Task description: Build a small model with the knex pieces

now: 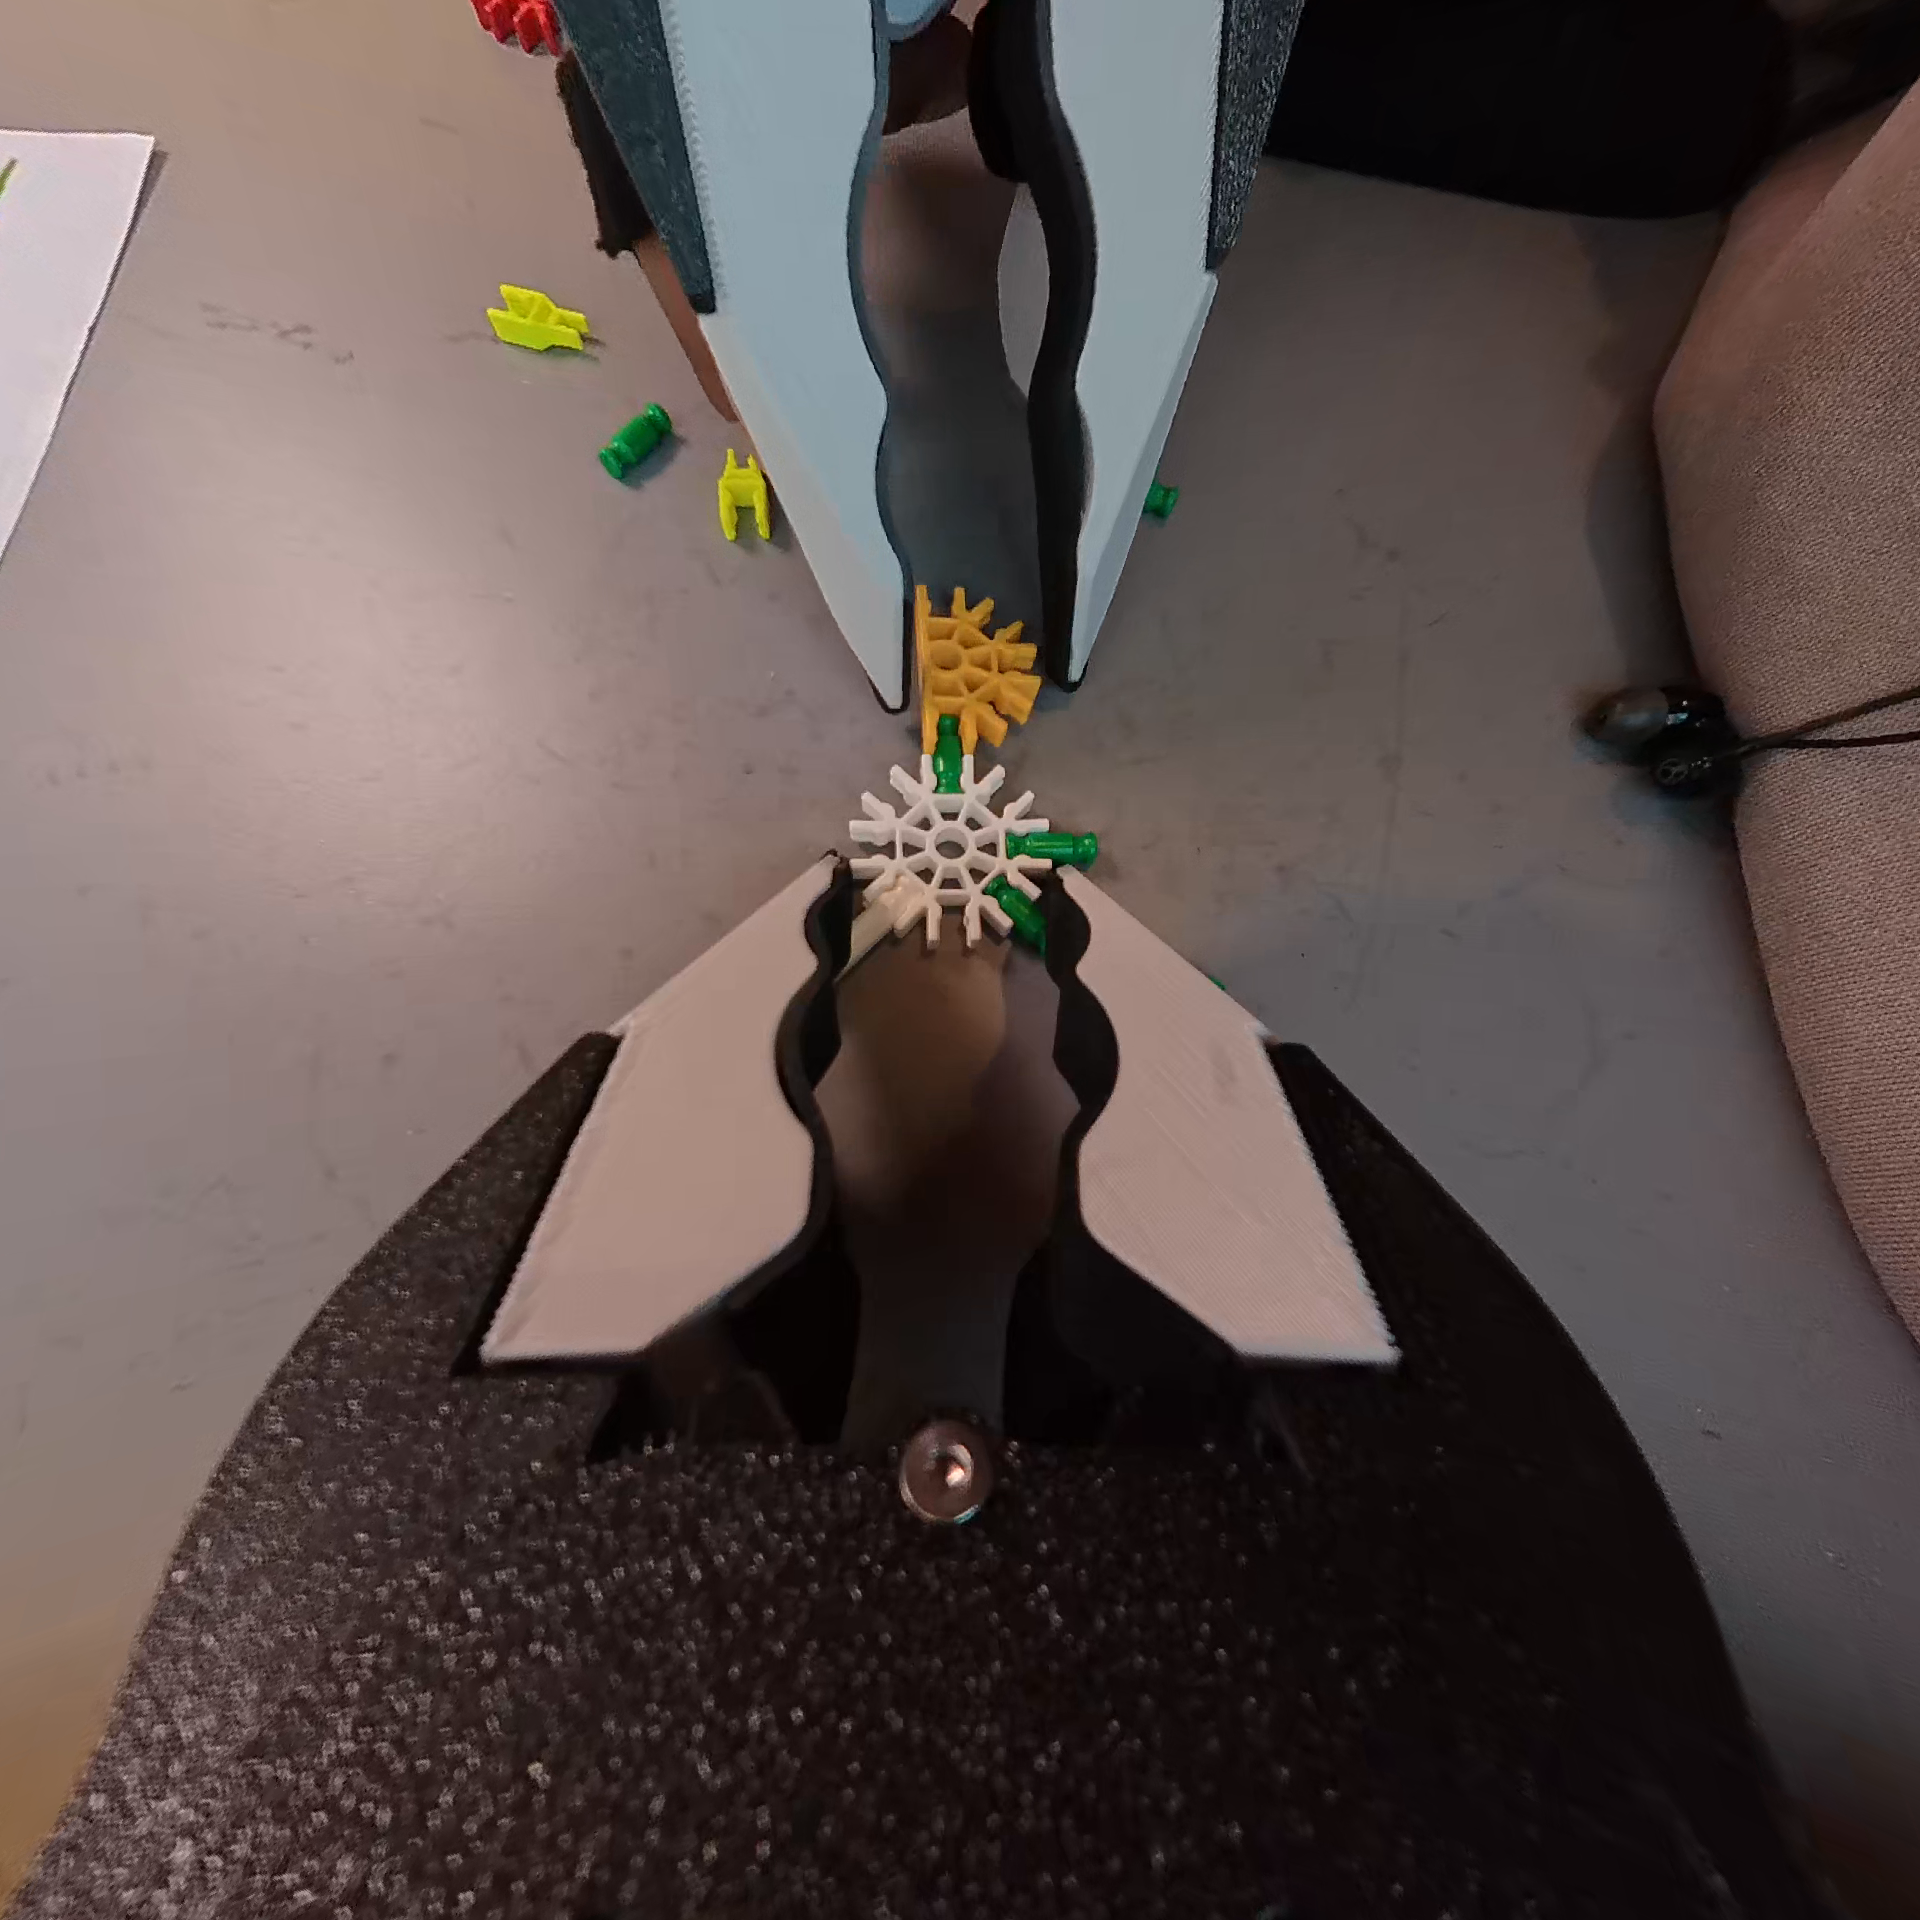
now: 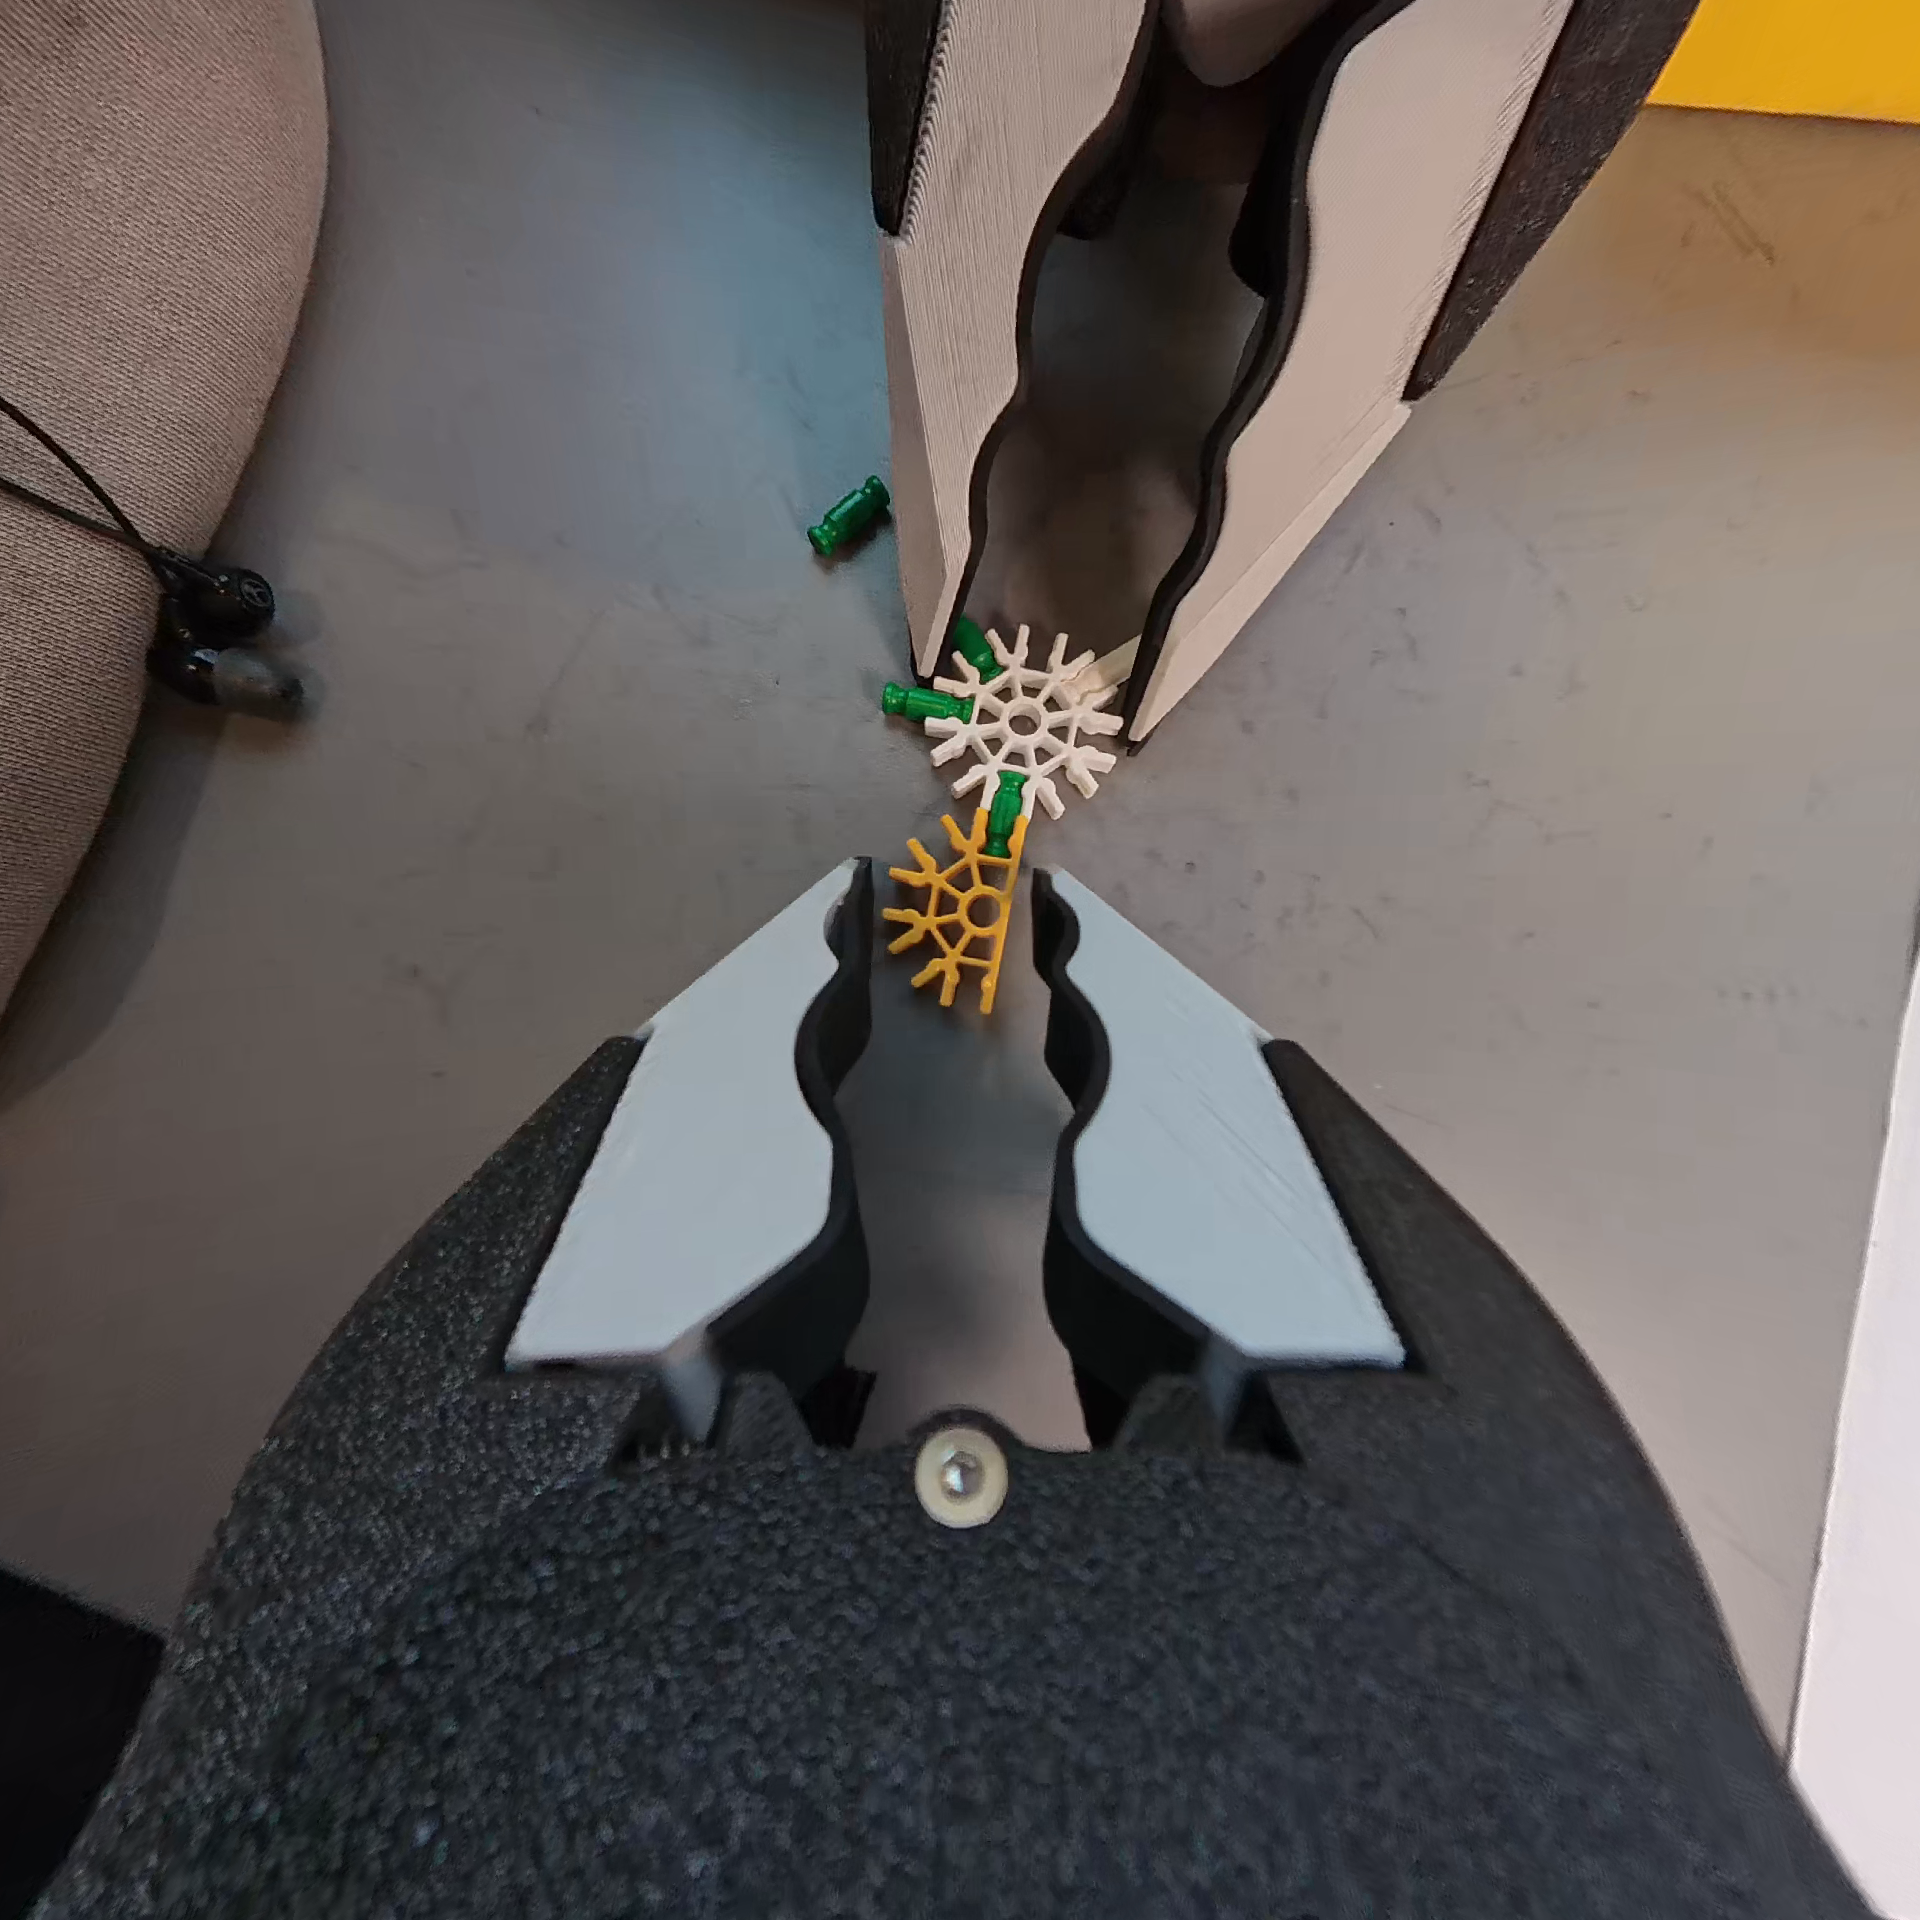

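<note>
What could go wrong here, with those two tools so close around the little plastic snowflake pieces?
1. The white wheel and yellow half-wheel seem joined only by one short green peg; a twist might pop them apart.
2. Both the left tool and right tool stand open around their pieces, so either could slip.
3. The loose green peg nearby could get knocked away.

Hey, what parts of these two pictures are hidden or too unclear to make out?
- Red pieces, left wrist view: cut off by the top edge and the right tool.
- Green rod, left wrist view: mostly behind the right tool's finger.
- White paper, left wrist view: cut by the left edge.
- Left tool: whether it grips the white connector is unclear.
</note>
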